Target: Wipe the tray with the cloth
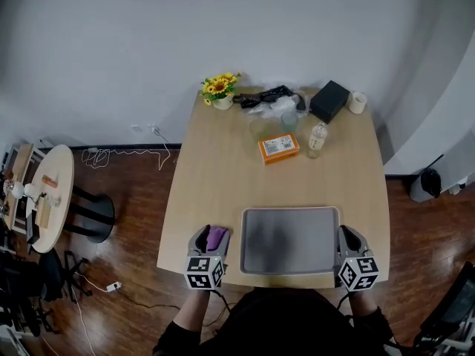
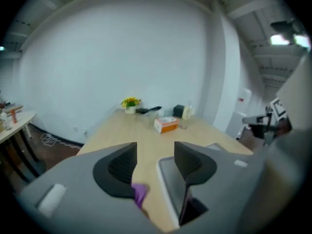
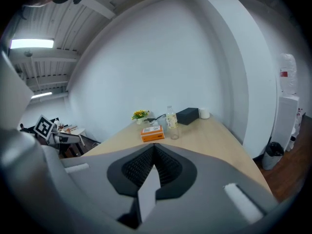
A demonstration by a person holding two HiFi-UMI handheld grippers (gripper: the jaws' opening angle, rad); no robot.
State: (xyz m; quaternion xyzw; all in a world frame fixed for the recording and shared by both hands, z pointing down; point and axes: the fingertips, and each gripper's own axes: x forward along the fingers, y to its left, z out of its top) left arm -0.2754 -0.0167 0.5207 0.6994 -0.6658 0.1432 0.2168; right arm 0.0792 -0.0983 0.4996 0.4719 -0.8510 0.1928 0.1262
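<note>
A grey tray (image 1: 289,240) lies at the near edge of the wooden table (image 1: 215,176). In the head view my left gripper (image 1: 214,233) sits just left of the tray with a purple cloth (image 1: 217,238) lying between its fingers. In the left gripper view that gripper (image 2: 156,156) stands open; the cloth (image 2: 140,194) shows low by the left jaw, untouched by the pads, and the tray's left rim (image 2: 165,179) runs beneath the right jaw. My right gripper (image 1: 346,233) is at the tray's right side, and in its own view it (image 3: 155,156) is shut on the tray's thin rim (image 3: 147,195).
At the table's far end stand an orange box (image 1: 279,147), a bottle (image 1: 317,139), a glass (image 1: 289,121), a black box (image 1: 329,100), a white cup (image 1: 358,101), black cables (image 1: 267,96) and yellow flowers (image 1: 220,87). A round side table (image 1: 46,199) stands on the floor at the left.
</note>
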